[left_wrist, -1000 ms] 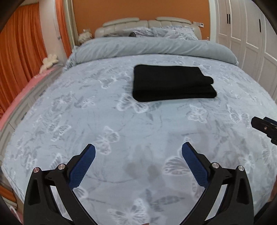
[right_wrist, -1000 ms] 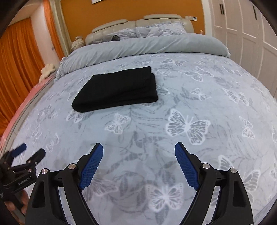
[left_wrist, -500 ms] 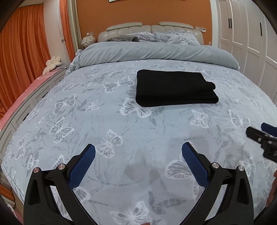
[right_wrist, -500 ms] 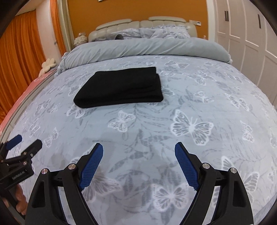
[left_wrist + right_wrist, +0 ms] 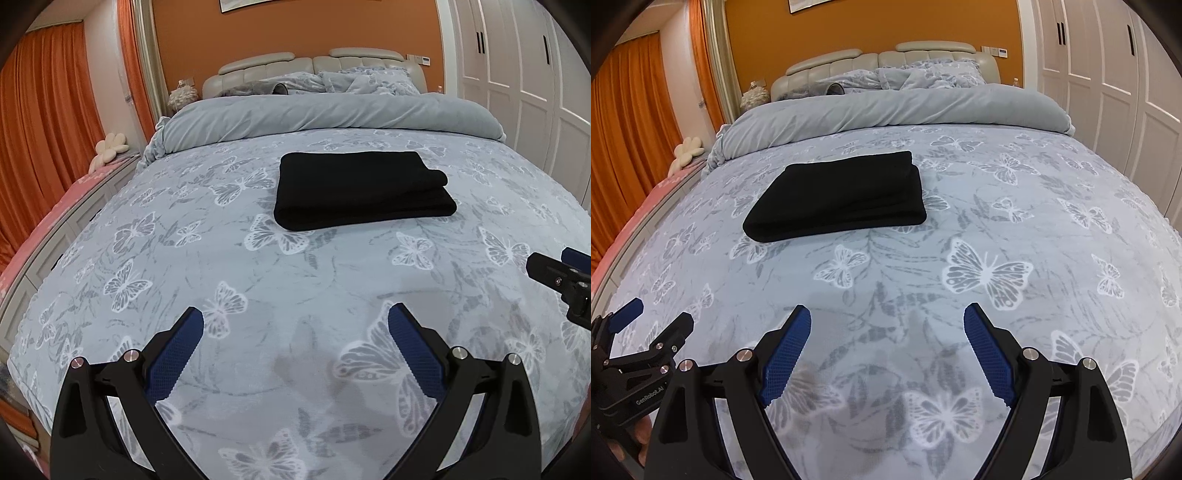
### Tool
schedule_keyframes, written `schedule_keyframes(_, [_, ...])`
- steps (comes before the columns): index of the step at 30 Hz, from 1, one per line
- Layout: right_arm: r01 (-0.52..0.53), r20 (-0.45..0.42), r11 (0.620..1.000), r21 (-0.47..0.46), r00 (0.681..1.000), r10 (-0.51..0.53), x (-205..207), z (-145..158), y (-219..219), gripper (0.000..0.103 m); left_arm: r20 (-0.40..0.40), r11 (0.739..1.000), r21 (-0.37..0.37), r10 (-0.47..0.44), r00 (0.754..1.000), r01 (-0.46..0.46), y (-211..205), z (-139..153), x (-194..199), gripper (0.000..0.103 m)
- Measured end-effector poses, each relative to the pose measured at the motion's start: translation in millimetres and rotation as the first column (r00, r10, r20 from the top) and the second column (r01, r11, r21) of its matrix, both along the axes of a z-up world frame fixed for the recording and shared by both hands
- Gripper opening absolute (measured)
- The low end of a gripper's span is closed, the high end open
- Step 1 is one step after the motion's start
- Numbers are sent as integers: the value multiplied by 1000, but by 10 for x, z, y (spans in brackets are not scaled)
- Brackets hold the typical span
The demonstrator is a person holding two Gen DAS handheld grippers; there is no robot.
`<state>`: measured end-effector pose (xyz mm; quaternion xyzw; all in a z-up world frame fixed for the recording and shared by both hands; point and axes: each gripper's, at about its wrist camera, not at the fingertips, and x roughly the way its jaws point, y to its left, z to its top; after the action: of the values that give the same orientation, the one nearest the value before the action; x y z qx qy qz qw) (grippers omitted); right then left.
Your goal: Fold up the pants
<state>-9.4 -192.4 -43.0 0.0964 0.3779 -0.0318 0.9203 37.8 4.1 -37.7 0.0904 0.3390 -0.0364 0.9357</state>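
Observation:
The black pants (image 5: pixel 362 190) lie folded into a neat rectangle on the butterfly-print bedspread (image 5: pixel 258 280), in the middle of the bed; they also show in the right wrist view (image 5: pixel 838 195). My left gripper (image 5: pixel 295 325) is open and empty, well back from the pants near the foot of the bed. My right gripper (image 5: pixel 886 325) is open and empty, also well short of the pants. The right gripper shows at the right edge of the left wrist view (image 5: pixel 561 273), and the left gripper at the lower left of the right wrist view (image 5: pixel 650 325).
A rolled grey duvet (image 5: pixel 332 114) and pillows (image 5: pixel 362 79) lie at the head of the bed by the padded headboard (image 5: pixel 295 64). Orange curtains (image 5: pixel 48 110) and a pink bench (image 5: pixel 55 206) stand left. White wardrobe doors (image 5: pixel 524 74) stand right.
Both grippers have drawn back and tilted up a little, so the pants sit lower in view and more of the headboard and wall shows. Both stay open. The pants have not moved.

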Motion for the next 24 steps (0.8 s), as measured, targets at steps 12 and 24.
schedule_keyframes(12, [-7, 7, 1000, -5, 1000, 7, 1, 22, 25, 83, 11, 1000, -9, -2, 1000, 2, -28, 30, -18, 98])
schedule_keyframes(24, [-22, 9, 1000, -19, 1000, 22, 24, 21, 117, 83, 23, 1000, -20, -7, 1000, 7, -70, 82, -33, 98])
